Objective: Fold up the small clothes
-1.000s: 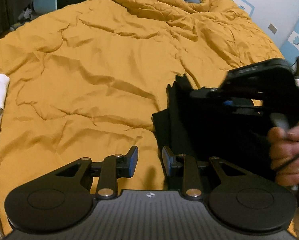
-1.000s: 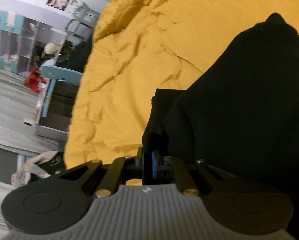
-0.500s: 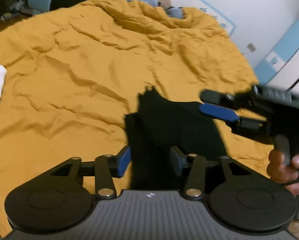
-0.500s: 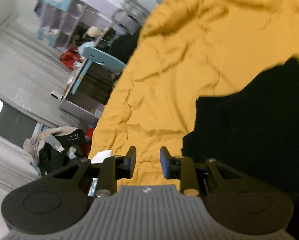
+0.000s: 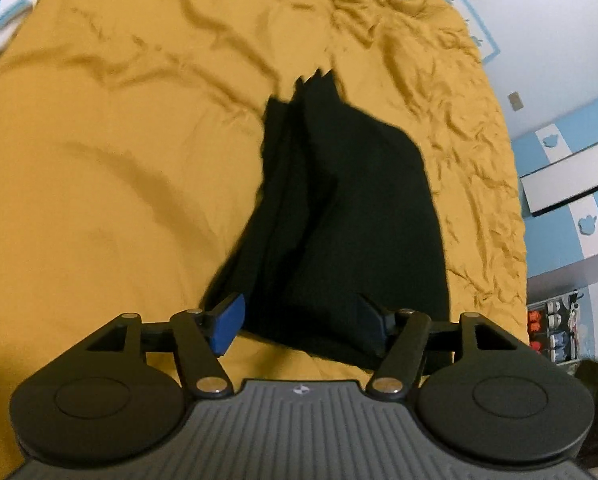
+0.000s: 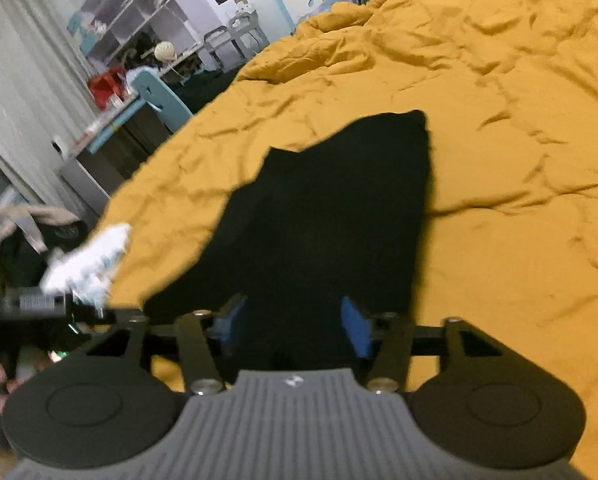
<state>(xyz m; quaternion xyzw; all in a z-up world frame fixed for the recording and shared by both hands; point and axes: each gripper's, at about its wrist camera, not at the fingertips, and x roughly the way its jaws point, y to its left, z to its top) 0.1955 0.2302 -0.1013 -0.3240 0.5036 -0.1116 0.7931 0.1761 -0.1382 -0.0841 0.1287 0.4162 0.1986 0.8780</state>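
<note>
Your left gripper (image 5: 301, 326) had its fingers (image 5: 227, 323) spread wide, holding nothing, poised over the near edge of the black garment (image 5: 351, 216). That garment lay on the yellow duvet (image 5: 119, 140) in a narrow stack with layered edges showing, so the fold looked mostly done. Your right gripper (image 6: 295, 326) was also wide and empty above it. Likely left: a final fold or tidy, plus the white garment (image 5: 3, 12) at the bed's edge.
</note>
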